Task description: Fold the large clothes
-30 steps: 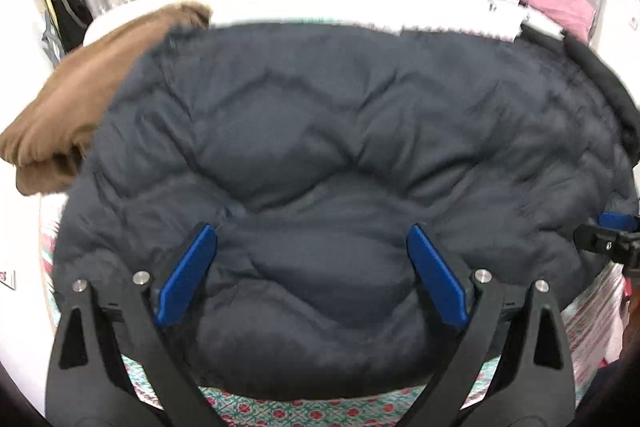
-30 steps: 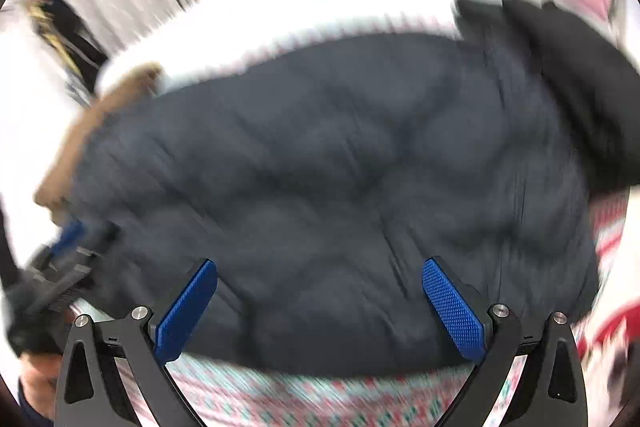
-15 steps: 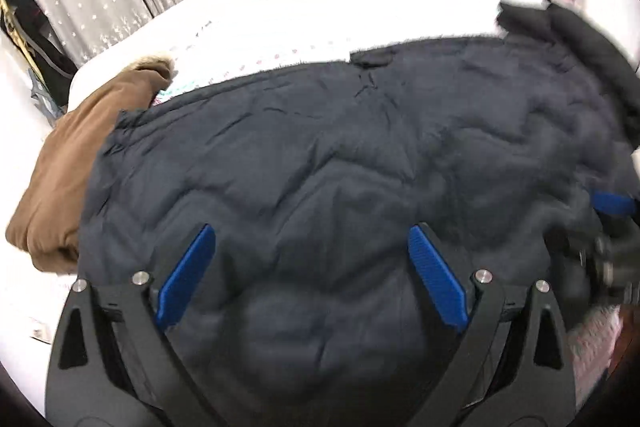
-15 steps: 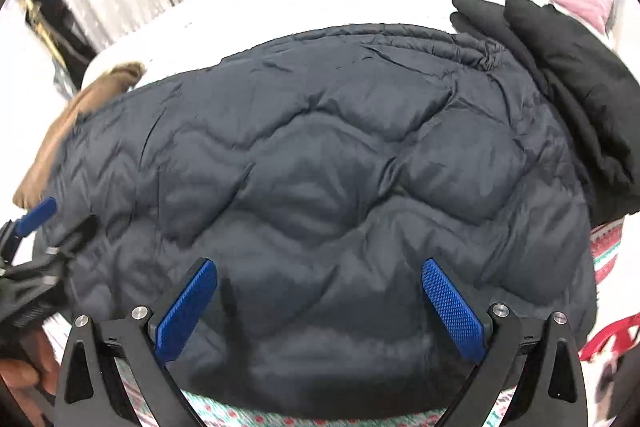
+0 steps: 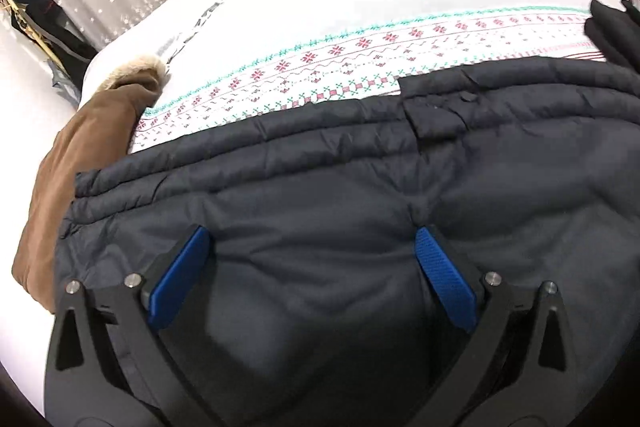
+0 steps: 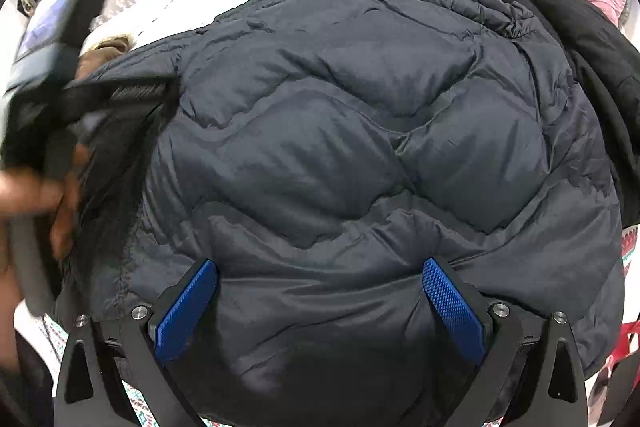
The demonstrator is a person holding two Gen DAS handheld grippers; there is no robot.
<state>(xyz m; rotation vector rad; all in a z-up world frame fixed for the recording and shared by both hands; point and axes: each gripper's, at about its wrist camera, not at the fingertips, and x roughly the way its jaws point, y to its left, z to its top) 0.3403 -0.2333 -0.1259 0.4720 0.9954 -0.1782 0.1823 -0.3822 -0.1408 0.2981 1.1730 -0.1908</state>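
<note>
**Both grippers spread wide above the puffer jacket**

Left gripper (image 5: 310, 251) has its blue pads pressing down onto the dark navy puffer jacket (image 5: 360, 187); its jaws are opening, with padded fabric bulging between them but nothing pinched. Right gripper (image 6: 320, 291) stands just as wide over the jacket's middle, nothing clamped.

The jacket lies spread on the patterned bedsheet (image 5: 320, 67), its ribbed edge running across the far side in the left wrist view. A brown fur-trimmed coat (image 5: 80, 155) sits just beside its left end, and a black garment (image 6: 580, 35) lies against its right side.

The step in hand looks like choosing a fresh hold for a fold. To do it well, each gripper should go out to an edge or corner, not the puffy centre, and bite through all layers so the slippery shell does not slide free. The left hand (image 6: 36, 187) shows blurred at the jacket's left edge, so whether it touches the fabric is hard to say.
</note>
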